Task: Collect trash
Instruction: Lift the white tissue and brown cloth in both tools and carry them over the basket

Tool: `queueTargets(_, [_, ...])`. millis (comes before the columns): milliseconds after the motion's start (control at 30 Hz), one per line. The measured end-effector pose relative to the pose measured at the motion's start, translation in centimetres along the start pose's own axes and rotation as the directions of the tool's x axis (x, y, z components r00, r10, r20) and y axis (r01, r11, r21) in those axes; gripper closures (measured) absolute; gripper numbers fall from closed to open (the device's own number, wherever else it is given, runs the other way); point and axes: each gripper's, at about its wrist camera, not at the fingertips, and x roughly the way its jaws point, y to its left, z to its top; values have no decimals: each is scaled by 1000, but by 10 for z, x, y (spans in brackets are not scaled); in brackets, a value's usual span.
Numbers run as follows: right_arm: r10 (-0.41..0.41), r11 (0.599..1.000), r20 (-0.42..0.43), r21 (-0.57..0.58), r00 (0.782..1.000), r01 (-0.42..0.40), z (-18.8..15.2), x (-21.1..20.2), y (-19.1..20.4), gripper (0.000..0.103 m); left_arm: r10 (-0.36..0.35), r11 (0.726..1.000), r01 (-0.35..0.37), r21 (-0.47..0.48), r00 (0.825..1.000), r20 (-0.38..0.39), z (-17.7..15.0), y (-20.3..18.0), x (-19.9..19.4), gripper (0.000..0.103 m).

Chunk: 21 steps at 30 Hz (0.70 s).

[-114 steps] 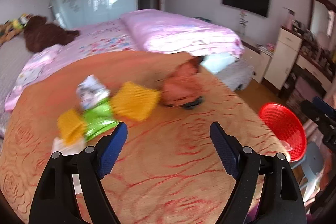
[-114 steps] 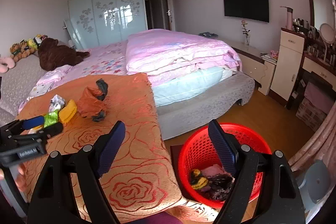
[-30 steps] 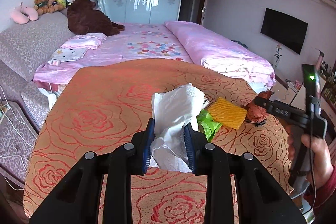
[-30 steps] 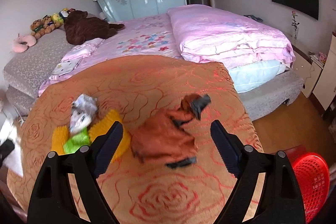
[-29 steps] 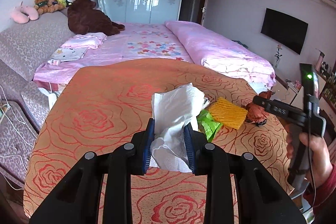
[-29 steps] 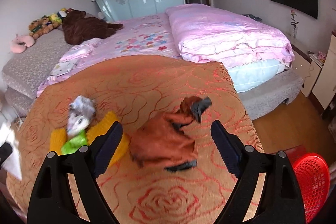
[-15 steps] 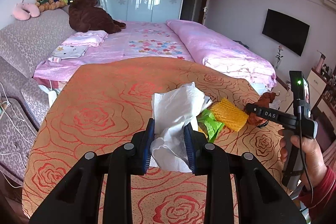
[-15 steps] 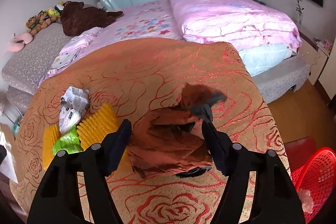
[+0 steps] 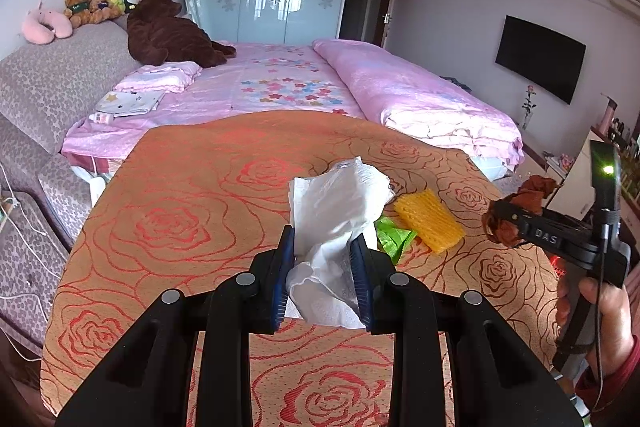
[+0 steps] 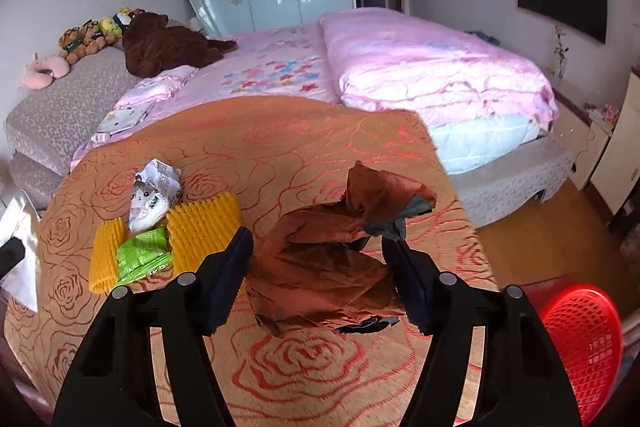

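My left gripper [image 9: 325, 239] is shut on a crumpled white tissue [image 9: 332, 203], held just above the orange rose-patterned tablecloth [image 9: 192, 211]. My right gripper [image 10: 318, 247] has its pads pressed on a crumpled brown wrapper [image 10: 320, 267] with a dark strip hanging from it. The left wrist view shows that brown wrapper [image 9: 536, 187] lifted near the table's right edge, with a hand on the right gripper's handle. On the cloth lie two yellow foam nets [image 10: 204, 223], a green wrapper [image 10: 140, 255] and a white printed wrapper [image 10: 154, 195].
A red mesh basket [image 10: 580, 339] stands on the floor to the right of the table. A bed with pink bedding [image 10: 420, 75] lies beyond the table's far edge, and wooden floor [image 10: 540, 239] runs between the bed and the basket.
My right gripper has moved in over the brown wrapper and its fingers have closed on it, lifting it off the cloth. My left gripper and the tissue have stayed where they were.
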Motion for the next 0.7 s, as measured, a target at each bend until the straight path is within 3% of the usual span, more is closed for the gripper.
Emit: queueTargets(700, [4, 1000, 112, -24, 994, -1, 1, -62, -2, 38, -9, 999, 8, 32, 1000, 19, 4, -11, -1, 77])
